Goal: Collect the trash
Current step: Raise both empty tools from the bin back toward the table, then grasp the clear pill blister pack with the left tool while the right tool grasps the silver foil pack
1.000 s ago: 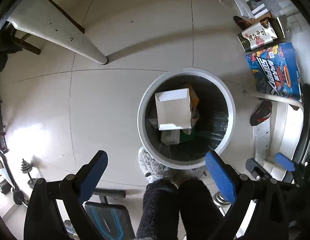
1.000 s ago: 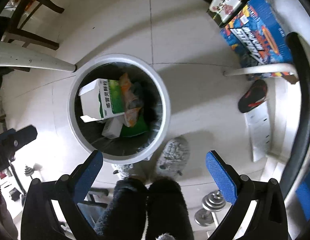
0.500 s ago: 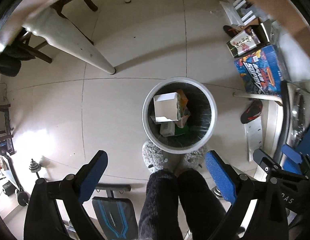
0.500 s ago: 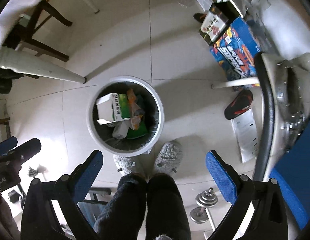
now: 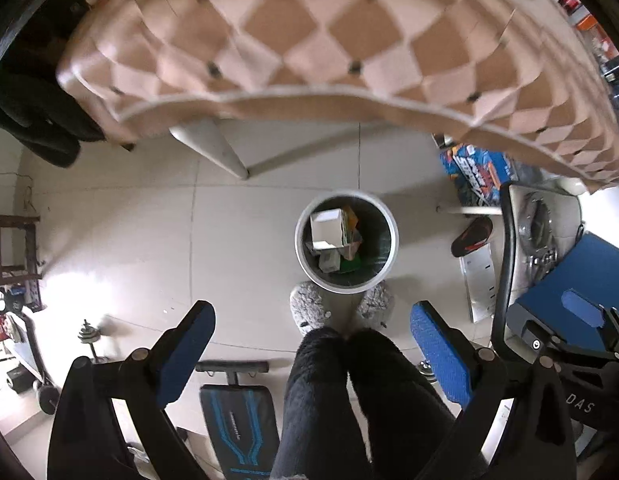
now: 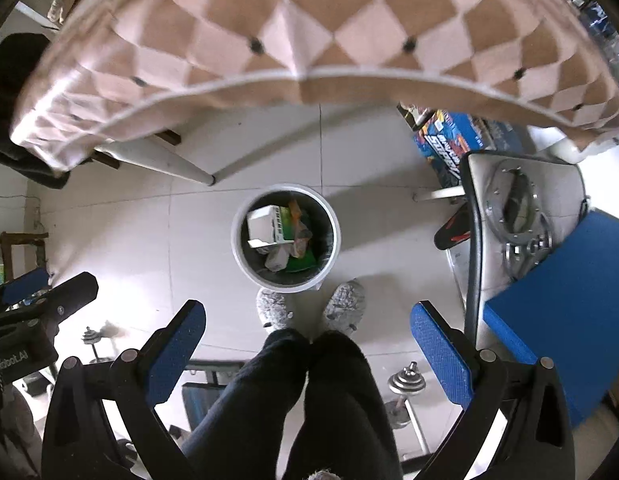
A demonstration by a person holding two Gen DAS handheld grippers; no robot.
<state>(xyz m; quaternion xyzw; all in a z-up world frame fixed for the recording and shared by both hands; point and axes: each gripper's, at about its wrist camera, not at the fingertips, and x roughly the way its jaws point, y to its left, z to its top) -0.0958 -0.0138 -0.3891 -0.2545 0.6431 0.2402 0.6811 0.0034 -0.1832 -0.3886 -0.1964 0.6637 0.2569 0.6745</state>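
A round white trash bin (image 5: 385,220) with a black liner stands on the tiled floor far below; it also shows in the right wrist view (image 6: 333,224). Inside lie a white carton (image 5: 327,226), seen in the right wrist view as a white and green carton (image 6: 267,226), and orange and green wrappers (image 6: 299,236). My left gripper (image 5: 313,334) is open and empty, high above the bin. My right gripper (image 6: 309,330) is open and empty, also high above it. The right gripper shows at the right edge of the left wrist view (image 5: 581,316).
A table with a pink and tan checked cloth (image 5: 309,40) fills the top of both views (image 6: 309,32). The person's legs and grey slippers (image 5: 309,312) stand by the bin. A blue box (image 5: 477,172), a chair (image 6: 517,200), dumbbells (image 6: 405,384) and a weight bench (image 5: 237,420) surround it.
Both grippers have risen well above the bin, which now looks much smaller. The table's cloth has come into view at the top. Both stay open and empty.
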